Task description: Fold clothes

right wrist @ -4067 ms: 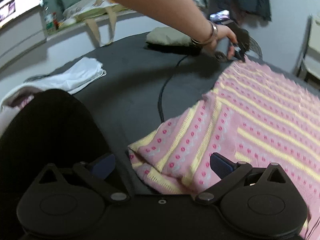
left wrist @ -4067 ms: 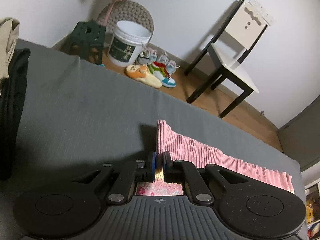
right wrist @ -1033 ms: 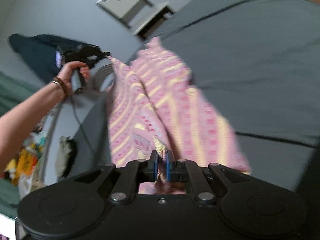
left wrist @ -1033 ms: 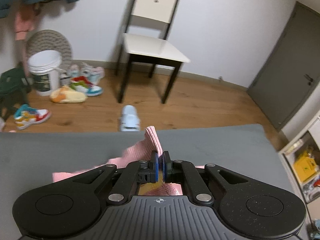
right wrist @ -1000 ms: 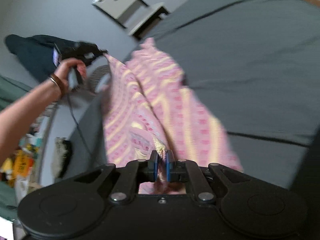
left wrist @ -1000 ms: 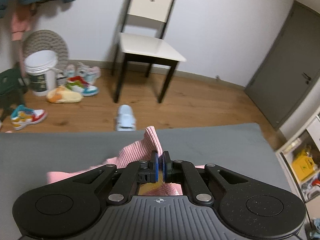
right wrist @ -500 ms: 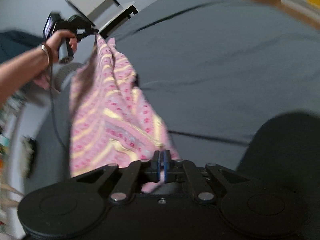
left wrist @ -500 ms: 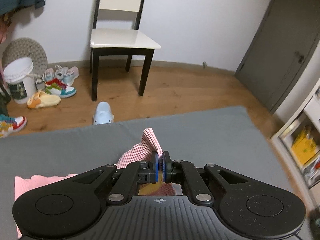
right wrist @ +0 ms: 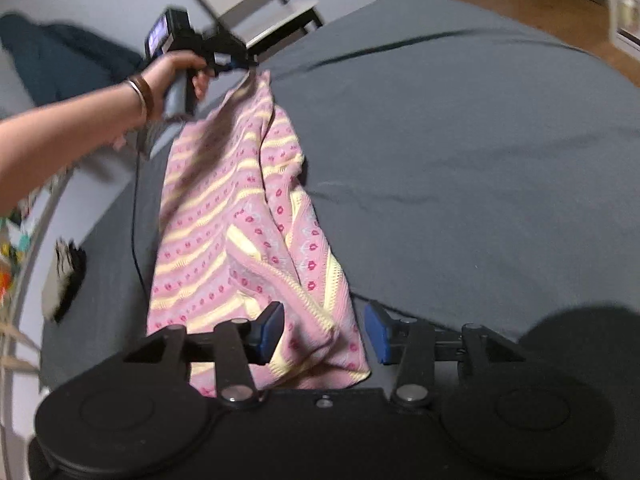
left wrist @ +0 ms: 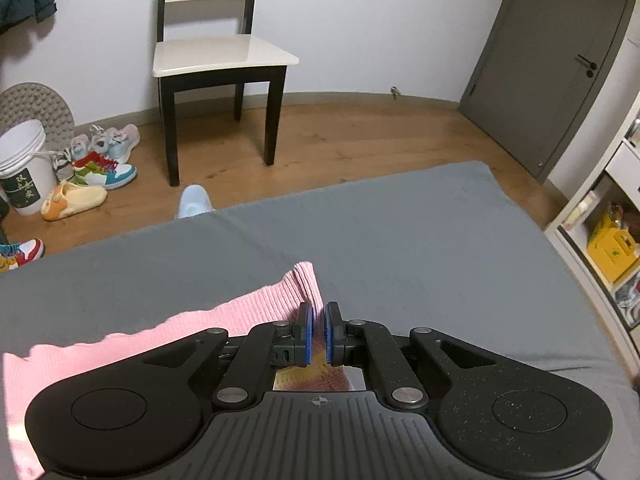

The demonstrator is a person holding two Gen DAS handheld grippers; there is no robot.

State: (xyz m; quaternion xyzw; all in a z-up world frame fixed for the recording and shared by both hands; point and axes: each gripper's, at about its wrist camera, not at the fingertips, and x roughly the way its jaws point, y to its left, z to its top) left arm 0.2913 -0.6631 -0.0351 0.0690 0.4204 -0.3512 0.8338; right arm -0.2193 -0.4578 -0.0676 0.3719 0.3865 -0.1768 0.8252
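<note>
Left hand-held gripper (left wrist: 316, 334) clamped on hem corner of pink knit sweater (right wrist: 244, 216), low centre of left view. Right hand-held gripper (right wrist: 324, 332) spread wide, sweater's near edge lying loose between blue pads. Sweater draped lengthwise across grey bed (right wrist: 460, 140), upper left to bottom centre of right view.

The right gripper (right wrist: 324, 334) has opened and let go of the pink sweater (right wrist: 240, 216), which it pinched half a second ago.

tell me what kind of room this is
Likely a bedroom at home: a wide grey bed serves as the work surface, shoes lie on the wood floor beside a chair, and a door stands nearby.
</note>
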